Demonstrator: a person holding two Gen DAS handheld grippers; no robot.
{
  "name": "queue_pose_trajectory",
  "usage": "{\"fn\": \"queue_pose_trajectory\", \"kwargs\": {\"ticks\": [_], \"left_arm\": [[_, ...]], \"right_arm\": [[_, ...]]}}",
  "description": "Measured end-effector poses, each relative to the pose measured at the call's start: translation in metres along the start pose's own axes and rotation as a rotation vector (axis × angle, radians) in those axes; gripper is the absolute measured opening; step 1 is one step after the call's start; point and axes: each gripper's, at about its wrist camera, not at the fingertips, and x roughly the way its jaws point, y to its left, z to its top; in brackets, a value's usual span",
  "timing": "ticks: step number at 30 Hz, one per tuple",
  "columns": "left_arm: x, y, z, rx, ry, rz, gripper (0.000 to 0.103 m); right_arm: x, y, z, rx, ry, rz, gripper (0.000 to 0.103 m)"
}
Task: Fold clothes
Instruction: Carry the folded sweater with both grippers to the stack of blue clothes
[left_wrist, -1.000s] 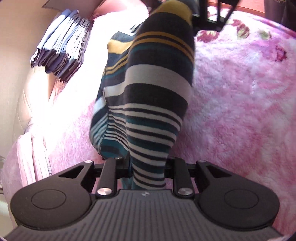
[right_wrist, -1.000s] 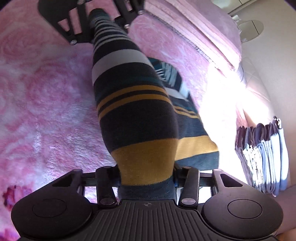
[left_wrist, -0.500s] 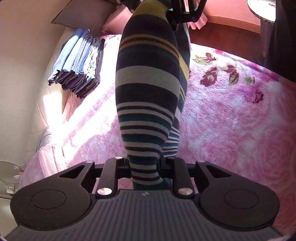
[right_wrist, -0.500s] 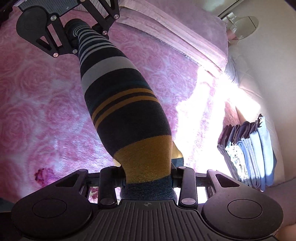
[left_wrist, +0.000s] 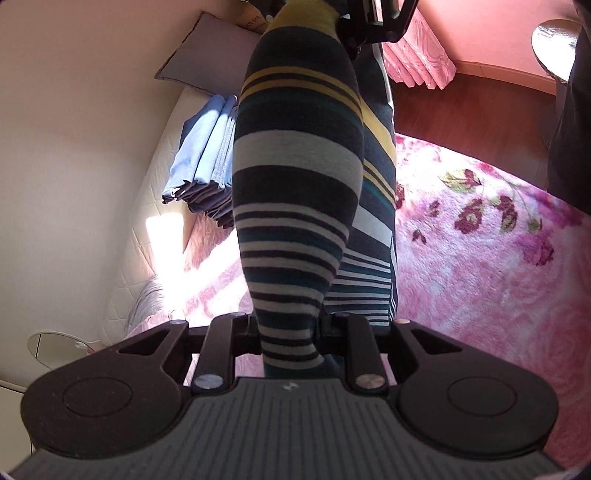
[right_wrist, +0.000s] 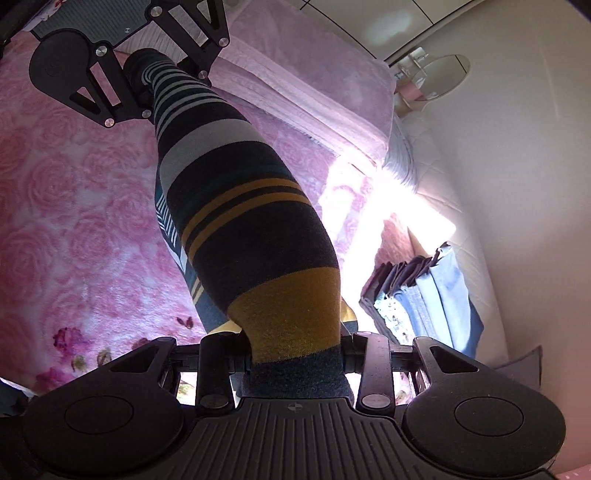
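Observation:
A striped garment (left_wrist: 295, 177), dark with white, teal and yellow bands, is stretched between both grippers, high above the pink rose blanket (left_wrist: 498, 277). My left gripper (left_wrist: 288, 328) is shut on its narrow-striped end. My right gripper (right_wrist: 295, 347) is shut on its yellow-banded end (right_wrist: 291, 317). Each gripper shows in the other's view: the right one at the top of the left wrist view (left_wrist: 373, 22), the left one at the top left of the right wrist view (right_wrist: 140, 74). A loose part of the garment hangs below the stretched edge (left_wrist: 373, 236).
A stack of folded blue and dark clothes (left_wrist: 207, 162) (right_wrist: 421, 299) lies at the bed's edge by the wall. A pink folded quilt (right_wrist: 295, 85) and a grey pillow (left_wrist: 210, 55) lie on the bed. Wooden floor (left_wrist: 472, 114) and a round glass table (right_wrist: 439, 77) lie beyond.
Both grippers have risen with the garment, which now hangs higher off the blanket. The bed looks farther away and more of the room shows.

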Motion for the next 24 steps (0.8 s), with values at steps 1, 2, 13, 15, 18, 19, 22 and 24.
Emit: {"fn": "queue_pose_trajectory", "kwargs": {"ticks": [1,2,13,15,18,19,22,24], "left_arm": [[0.000,0.005,0.005,0.000,-0.005,0.006,0.019],[0.002,0.009,0.012,0.004,-0.007,0.011,0.019],[0.054,0.035,0.116,0.067,0.012,0.093,0.020],[0.069,0.042,0.141,0.065,0.017,0.089,0.019],[0.093,0.050,0.176,0.065,0.022,0.076,0.020],[0.101,0.054,0.188,0.064,0.026,0.073,0.020],[0.121,0.068,0.220,0.057,0.031,0.073,0.020],[0.134,0.080,0.239,0.054,0.031,0.081,0.020]], "right_arm": [[-0.003,-0.006,-0.003,-0.002,-0.001,-0.006,0.036],[-0.005,-0.013,-0.005,-0.003,-0.003,-0.011,0.036],[-0.004,-0.094,-0.083,-0.004,-0.062,-0.102,0.036],[0.002,-0.114,-0.103,0.004,-0.065,-0.098,0.036],[0.011,-0.144,-0.133,0.013,-0.070,-0.091,0.036],[0.015,-0.155,-0.142,0.015,-0.071,-0.088,0.036],[0.021,-0.186,-0.168,0.022,-0.076,-0.081,0.036],[0.023,-0.207,-0.183,0.028,-0.083,-0.086,0.036]]}}
